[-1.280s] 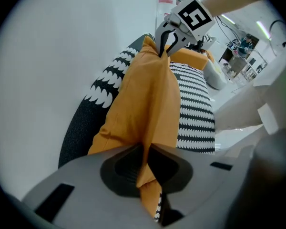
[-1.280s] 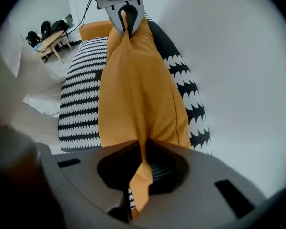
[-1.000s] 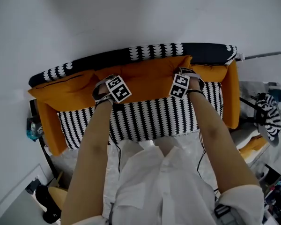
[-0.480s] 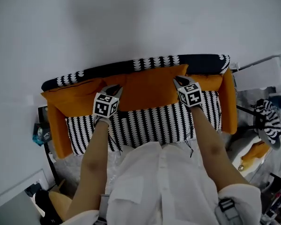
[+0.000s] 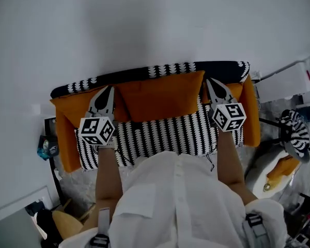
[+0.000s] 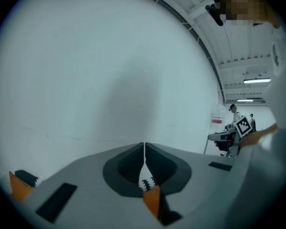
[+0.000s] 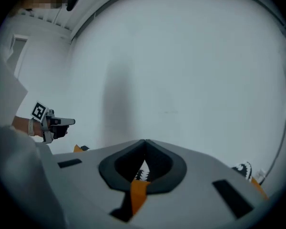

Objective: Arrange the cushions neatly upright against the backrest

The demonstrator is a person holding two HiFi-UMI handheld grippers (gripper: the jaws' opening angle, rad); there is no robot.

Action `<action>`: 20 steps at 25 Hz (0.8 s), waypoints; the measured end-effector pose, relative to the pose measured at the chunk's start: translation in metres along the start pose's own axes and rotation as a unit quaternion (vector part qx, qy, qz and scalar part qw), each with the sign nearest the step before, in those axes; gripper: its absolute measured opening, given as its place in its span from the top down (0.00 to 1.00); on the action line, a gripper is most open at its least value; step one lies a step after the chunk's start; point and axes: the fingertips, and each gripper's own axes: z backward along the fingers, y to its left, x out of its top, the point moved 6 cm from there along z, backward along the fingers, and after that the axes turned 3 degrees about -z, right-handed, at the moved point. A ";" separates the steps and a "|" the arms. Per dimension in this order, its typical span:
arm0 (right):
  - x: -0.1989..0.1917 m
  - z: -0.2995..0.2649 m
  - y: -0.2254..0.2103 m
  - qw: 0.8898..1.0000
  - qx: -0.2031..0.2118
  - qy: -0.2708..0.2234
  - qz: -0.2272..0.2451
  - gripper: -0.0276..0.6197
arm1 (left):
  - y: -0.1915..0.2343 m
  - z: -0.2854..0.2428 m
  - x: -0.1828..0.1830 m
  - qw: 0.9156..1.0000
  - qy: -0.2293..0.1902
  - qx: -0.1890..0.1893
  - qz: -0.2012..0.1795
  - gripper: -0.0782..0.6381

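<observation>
Both grippers have drawn back and outward from the middle cushion [image 5: 160, 94] since the earlier frame, and their fingers have closed.

Findings:
- My left gripper [image 5: 110, 90] sits above the left cushion [image 5: 72, 105], fingers pressed together on nothing. Its own view looks past them at the bare wall [image 6: 109, 70].
- My right gripper [image 5: 209, 81] sits over the right cushion [image 5: 233, 90], fingers likewise together and empty.
- All three orange cushions lie along the backrest [image 5: 160, 70] of the sofa [image 5: 67, 149]. The middle one stands upright between the other two, and the patterned seat [image 5: 160, 133] in front is bare.
- I cannot tell whether the side cushions stand fully square or lean.

Risks, as I judge them:
- A correction made with closed fingers can only be a push, which could tip a cushion forward onto the seat or skew it.
- Shifting one side cushion may drag the middle one out of line, since they sit touching or nearly so.
- Closed tips may dent the fabric.
</observation>
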 end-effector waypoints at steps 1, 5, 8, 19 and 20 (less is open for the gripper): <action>0.010 0.006 0.003 1.000 0.001 -0.012 0.006 0.95 | -0.003 0.006 0.009 1.000 -0.010 0.002 -0.012 0.86; 0.041 0.027 0.014 0.998 0.001 -0.051 0.026 0.95 | -0.011 0.022 0.034 0.998 -0.039 0.001 -0.043 0.87; 0.052 0.037 0.016 0.997 -0.008 -0.063 0.031 0.95 | -0.014 0.028 0.048 0.997 -0.057 -0.004 -0.051 0.87; 0.052 0.048 0.025 0.997 -0.019 -0.051 0.061 0.95 | -0.015 0.035 0.049 0.997 -0.066 -0.012 -0.043 0.87; 0.052 0.048 0.026 0.997 -0.018 -0.050 0.062 0.95 | -0.015 0.035 0.048 0.997 -0.065 -0.013 -0.042 0.87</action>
